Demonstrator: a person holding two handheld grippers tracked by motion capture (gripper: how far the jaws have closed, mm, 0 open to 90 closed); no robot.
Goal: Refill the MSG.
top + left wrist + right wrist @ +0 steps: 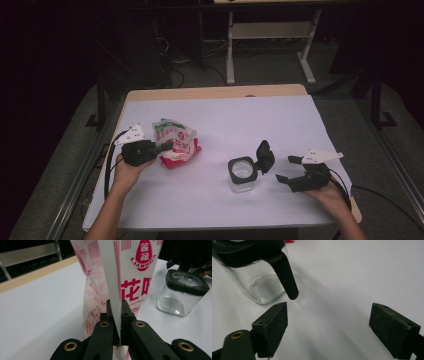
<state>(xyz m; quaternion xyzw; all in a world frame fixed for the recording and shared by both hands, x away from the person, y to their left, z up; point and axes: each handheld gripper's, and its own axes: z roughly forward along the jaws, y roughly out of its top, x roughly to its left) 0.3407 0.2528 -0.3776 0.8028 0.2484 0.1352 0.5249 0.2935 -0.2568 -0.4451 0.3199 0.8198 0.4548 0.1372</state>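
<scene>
— Black jaws fill the bottom of the left gripper view, so start there: what is the left gripper (pixel 115 315) doing?

— It is pinched tight on the white edge seam of a red-and-white printed bag (pixel 117 277). The seam runs straight up between the two pads, and the bag rises above them with red characters on its face.

— And from above?

— In the high view the left gripper (pixel 167 146) sits at the left side of the white table (pixel 220 120), held in the person's left hand (pixel 131 165), with its tips at the near edge of the bag (pixel 175 142). The bag looks crumpled, its red part towards the table's middle.

— Where is the other one?

— The right gripper (pixel 289 169) is at the right side of the table, well apart from the bag. Its jaws stand wide apart with nothing between them.

— Anything near it?

— A clear glass jar (pixel 242 174) with a black rim, just beside the jaw tips. Its black lid (pixel 264 156) is flipped up on the side facing that gripper. In the right gripper view the jar (pixel 254 277) stands upper left, close to one pad, and bare table lies between the two pads.

— Is the jar touched?

— No, the pads are clear of it.
</scene>
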